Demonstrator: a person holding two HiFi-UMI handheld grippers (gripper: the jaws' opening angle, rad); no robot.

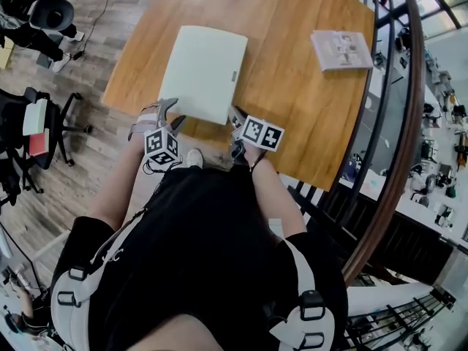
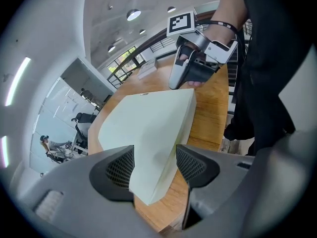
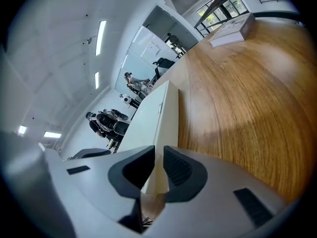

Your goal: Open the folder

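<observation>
Wearer: black-clad torso (image 1: 205, 254) with grey harness straps (image 1: 73, 287) fills the lower half of the head view, just below the near rim of the surface (image 1: 307, 101).
Folder (image 1: 203, 72): pale, closed, lying flat in the upper middle of the head view, its near edge by the rim closest to the wearer.
Left hand-held gripper (image 2: 155, 168): jaws wide apart, with the folder's lower-left corner (as the head view shows it) between the pads. Neither pad presses on it.
Right hand-held gripper (image 3: 158, 168): jaws narrowly apart, astride the thin lower-right corner. They sit close to both faces, but no firm pinch is evident.
Reason for placement (judgement): one gripper per near corner suggests a set-up to steady the folder while the cover is caught. The thin edge suits the narrow gap on the right.
Task status (judgement): opening not yet begun, cover down.
Surface: round, warm wood grain. It carries the folder and, at upper right and well apart from it, a flat printed booklet or box (image 1: 341, 50).
Room: plank floor (image 1: 110, 13) and black office chairs (image 1: 36, 130) at left, curved railing (image 1: 398, 137) at right. The left gripper view shows a white ceiling with round lamps (image 2: 132, 15).
</observation>
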